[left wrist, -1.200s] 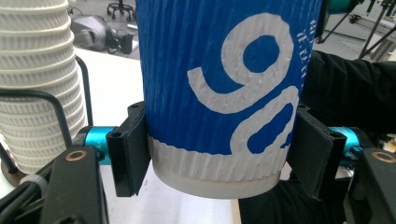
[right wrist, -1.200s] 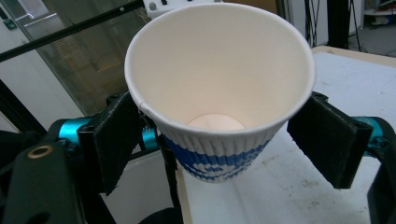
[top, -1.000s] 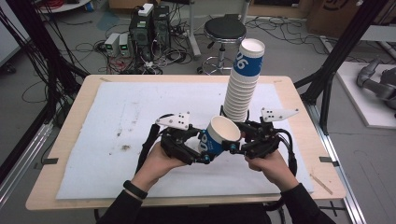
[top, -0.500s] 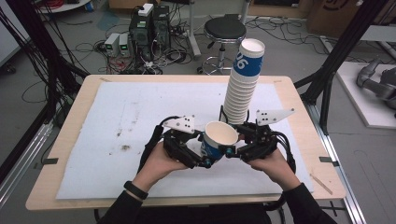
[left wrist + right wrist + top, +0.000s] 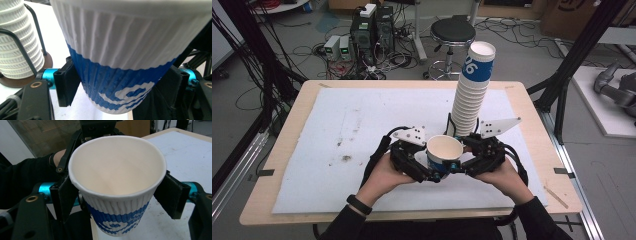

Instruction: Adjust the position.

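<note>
A lab floor strewn with cables, computer boxes and a black round stool (image 5: 453,31) lies beyond the far edge of my wooden table (image 5: 277,165), which carries a white sheet stained towards its left side. Near the near edge, just right of the middle, I hold a ribbed white-and-blue paper cup (image 5: 444,152) upright between both claws. My left gripper (image 5: 432,170) has its black pads pressed on the cup's lower blue band; in the left gripper view the cup (image 5: 125,62) sits wedged between them, and the jaws have just been closing. My right gripper (image 5: 462,162) straddles the cup under its rim; in the right gripper view the cup (image 5: 117,195) touches the left pad, while the right pad appears to stand just off the wall. Those jaws have also just been closing, so I judge that grip not yet firm.

Behind the cup, towards the far right corner, a tall stack of ribbed white paper cups (image 5: 469,100) stands in a black wire holder on a round brown base.

The risks, as I see them: squeezing from two sides could crush or oval the thin wall; a one-sided push from my right pad could tip the cup out of my left grip; and lifting carelessly could knock the leaning stack.
</note>
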`<state>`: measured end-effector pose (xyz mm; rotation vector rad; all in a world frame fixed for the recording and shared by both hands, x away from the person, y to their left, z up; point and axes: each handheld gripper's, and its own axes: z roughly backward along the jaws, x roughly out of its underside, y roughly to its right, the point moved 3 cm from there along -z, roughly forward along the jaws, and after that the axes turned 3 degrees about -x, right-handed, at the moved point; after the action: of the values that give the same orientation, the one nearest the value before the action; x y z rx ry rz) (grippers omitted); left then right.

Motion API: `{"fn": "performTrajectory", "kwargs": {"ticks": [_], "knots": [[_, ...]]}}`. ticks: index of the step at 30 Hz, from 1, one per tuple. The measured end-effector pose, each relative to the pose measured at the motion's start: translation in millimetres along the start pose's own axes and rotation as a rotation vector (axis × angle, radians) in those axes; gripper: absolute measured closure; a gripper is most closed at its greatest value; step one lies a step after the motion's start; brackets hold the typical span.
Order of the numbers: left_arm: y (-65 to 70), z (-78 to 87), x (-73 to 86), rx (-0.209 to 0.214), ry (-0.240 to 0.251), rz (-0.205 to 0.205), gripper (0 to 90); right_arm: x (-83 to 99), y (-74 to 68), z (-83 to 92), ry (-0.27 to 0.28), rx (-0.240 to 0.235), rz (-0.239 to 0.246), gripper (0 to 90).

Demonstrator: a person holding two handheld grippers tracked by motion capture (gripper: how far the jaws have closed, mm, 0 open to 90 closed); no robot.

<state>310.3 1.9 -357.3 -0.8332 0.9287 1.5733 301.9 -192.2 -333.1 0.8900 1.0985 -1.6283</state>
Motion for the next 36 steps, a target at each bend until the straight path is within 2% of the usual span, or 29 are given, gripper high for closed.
{"fn": "performTrajectory", "kwargs": {"ticks": [5,11,15,23,29,36], "knots": [[-0.1,-2.8,1.3,0.001,-0.008,-0.001,26.2,-0.6,-0.2,1.1,0.010,0.003,-0.004,24.5],[-0.3,-3.0,2.0,0.003,0.005,-0.001,29.2,-1.3,-0.4,1.7,0.022,0.001,0.005,23.7],[0.3,-2.9,1.4,0.014,0.022,0.002,29.0,-1.6,-1.6,1.1,0.031,-0.001,0.003,19.9],[0.0,1.8,-0.8,0.026,0.074,0.013,29.1,-1.6,-1.4,0.0,0.047,-0.007,-0.007,19.5],[0.6,-0.2,-0.5,0.024,0.061,0.007,29.1,-2.0,-3.4,-1.8,0.083,-0.007,-0.011,19.4],[0.9,-0.2,-0.8,0.028,0.069,0.014,29.1,-1.6,-3.3,-2.7,0.116,-0.012,-0.016,20.4]]}}
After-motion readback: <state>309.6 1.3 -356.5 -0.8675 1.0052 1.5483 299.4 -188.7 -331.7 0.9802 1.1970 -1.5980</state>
